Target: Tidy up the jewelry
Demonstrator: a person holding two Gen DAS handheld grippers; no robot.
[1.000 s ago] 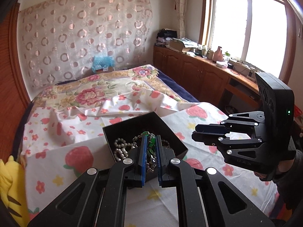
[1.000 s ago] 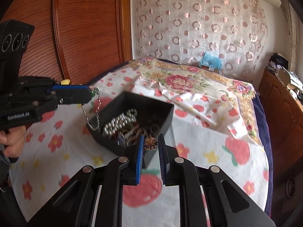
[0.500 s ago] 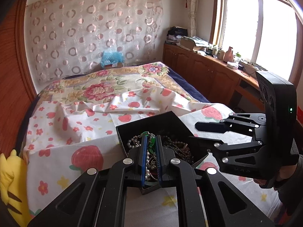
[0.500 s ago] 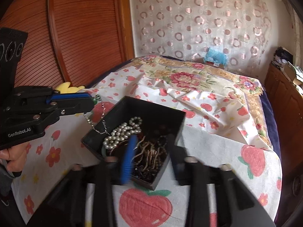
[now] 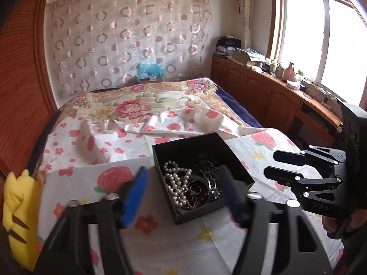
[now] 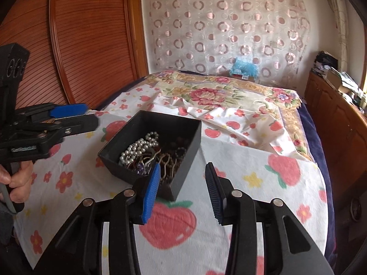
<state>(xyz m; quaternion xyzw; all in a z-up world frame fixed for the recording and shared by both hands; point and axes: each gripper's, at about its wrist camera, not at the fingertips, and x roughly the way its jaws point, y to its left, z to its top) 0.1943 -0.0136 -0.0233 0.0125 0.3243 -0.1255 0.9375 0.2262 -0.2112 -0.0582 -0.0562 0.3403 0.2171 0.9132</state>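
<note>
A black open box sits on the strawberry-print sheet and holds a pearl necklace, chains and other jewelry. It also shows in the right wrist view, pearls inside. My left gripper is open and empty, its blue-padded jaws spread wide on either side of the box's near end. My right gripper is open and empty, just before the box's near corner. Each gripper shows in the other's view: the right one, the left one.
The bed carries a floral quilt at the far end. A yellow plush toy lies at the left edge. A wooden sliding door stands left, wooden cabinets with clutter right, under a window.
My left gripper opened and released the green bead chain it held, which is now in the box. My right gripper opened wide and let go of the flower brooch.
</note>
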